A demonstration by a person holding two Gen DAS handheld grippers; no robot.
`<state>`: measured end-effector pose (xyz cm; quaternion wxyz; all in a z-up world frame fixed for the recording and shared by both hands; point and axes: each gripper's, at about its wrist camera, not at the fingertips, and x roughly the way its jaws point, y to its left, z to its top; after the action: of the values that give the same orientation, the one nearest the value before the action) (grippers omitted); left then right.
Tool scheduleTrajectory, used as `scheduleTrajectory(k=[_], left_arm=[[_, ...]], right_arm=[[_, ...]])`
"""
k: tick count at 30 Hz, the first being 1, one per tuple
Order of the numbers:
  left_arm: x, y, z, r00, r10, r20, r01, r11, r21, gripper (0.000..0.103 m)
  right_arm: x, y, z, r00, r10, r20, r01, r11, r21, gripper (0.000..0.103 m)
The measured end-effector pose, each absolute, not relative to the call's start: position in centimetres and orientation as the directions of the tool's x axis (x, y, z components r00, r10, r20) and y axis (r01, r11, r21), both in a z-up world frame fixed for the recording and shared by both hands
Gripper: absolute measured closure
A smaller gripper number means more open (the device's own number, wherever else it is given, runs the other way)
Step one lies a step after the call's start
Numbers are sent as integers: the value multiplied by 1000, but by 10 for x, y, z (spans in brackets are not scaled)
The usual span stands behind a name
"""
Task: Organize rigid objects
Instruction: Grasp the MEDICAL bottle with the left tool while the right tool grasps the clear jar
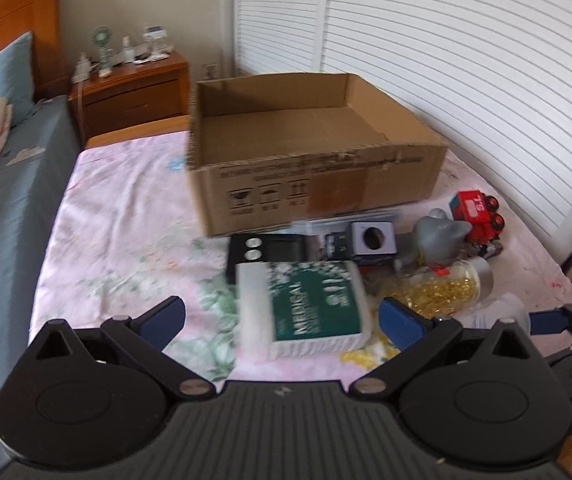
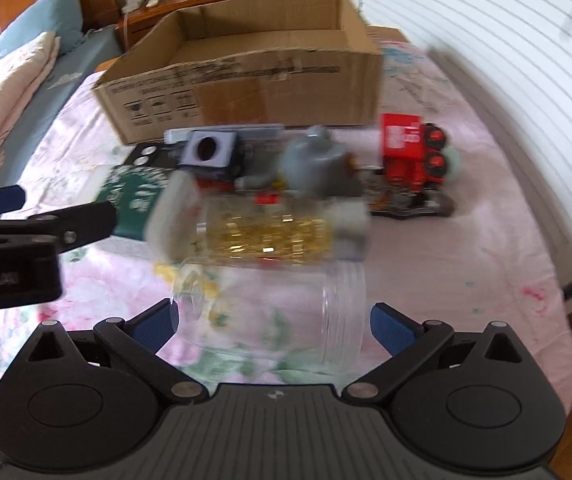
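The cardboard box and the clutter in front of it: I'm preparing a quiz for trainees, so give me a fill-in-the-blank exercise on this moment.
1. The cardboard box holds ____ so far.
2. The left claw is open around the green and white ____ box.
3. The right claw is open around a clear, empty ____ lying on its side.
4. The bottle of yellow capsules lies ____ the cardboard box.

Missing words: nothing; medical; jar; outside

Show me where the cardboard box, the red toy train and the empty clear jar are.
cardboard box [image 1: 305, 196], left wrist view, on its front wall.
red toy train [image 2: 405, 152], right wrist view, on its red body.
empty clear jar [image 2: 278, 312], right wrist view, on its see-through side.
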<state>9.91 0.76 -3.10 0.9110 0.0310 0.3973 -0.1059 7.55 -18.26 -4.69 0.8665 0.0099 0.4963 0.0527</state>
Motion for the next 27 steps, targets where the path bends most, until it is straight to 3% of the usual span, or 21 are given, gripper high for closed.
scheduleTrajectory(k=[13,18,20,27], left_arm=[[121,-4,-66,634,-127,-763,194,981,-3,1],[124,-6,-69,624,-136,-769,208,978,-5,8],[125,-4,-71,613,-163,-773,214,976,-35,17],[125,-1,-69,614,-177,-769,223,974,-46,20]], right_arm=[[77,-210,-50,528,78,-846,-45,997,63,0],[81,-200,-53,535,65,-842,-64,997,36,0],[81,-198,-54,536,56,-842,-71,997,22,0],[82,-199,-53,543,48,-838,-87,996,0,8]])
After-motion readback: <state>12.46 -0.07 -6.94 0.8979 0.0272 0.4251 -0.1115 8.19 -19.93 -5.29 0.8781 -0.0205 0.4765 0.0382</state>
